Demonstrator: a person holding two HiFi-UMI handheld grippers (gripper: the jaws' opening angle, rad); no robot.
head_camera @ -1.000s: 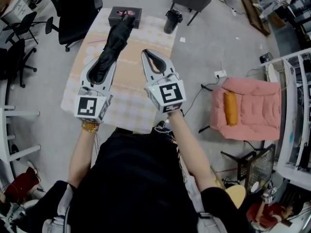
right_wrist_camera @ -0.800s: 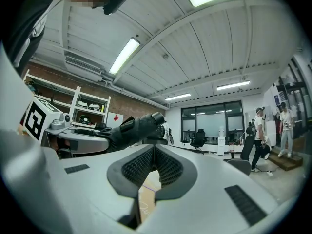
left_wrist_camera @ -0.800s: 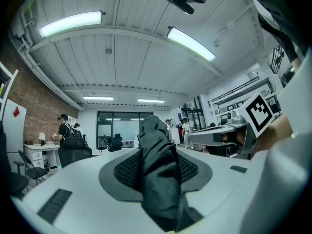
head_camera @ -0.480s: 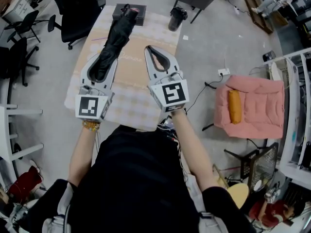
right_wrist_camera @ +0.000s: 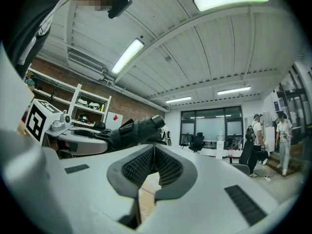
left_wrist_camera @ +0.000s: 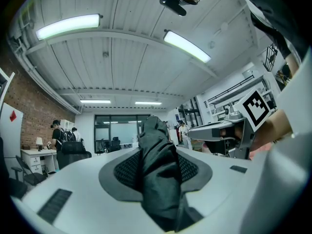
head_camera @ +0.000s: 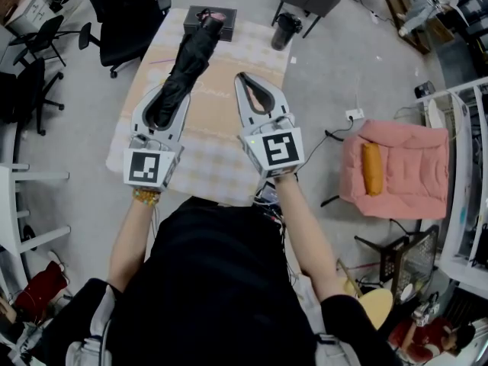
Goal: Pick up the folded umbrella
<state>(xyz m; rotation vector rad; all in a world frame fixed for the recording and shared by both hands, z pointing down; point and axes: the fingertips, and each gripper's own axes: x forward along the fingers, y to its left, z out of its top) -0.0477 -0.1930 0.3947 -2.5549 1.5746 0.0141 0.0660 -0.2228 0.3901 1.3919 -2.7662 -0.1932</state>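
Head view: one umbrella (head_camera: 192, 52) (two claws (head_camera: 174, 91) (head_camera: 242, 78))

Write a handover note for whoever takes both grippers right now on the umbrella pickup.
Left gripper: shut on the folded black umbrella, gripping near its close end. The rest of the umbrella points away over the cloth-covered table toward the black box.
Right gripper: shut and empty, beside the left one above the table.
Done: the umbrella is grasped.
Left: I cannot tell whether its far end rests on the box. Probably raise it clear and keep the grip.
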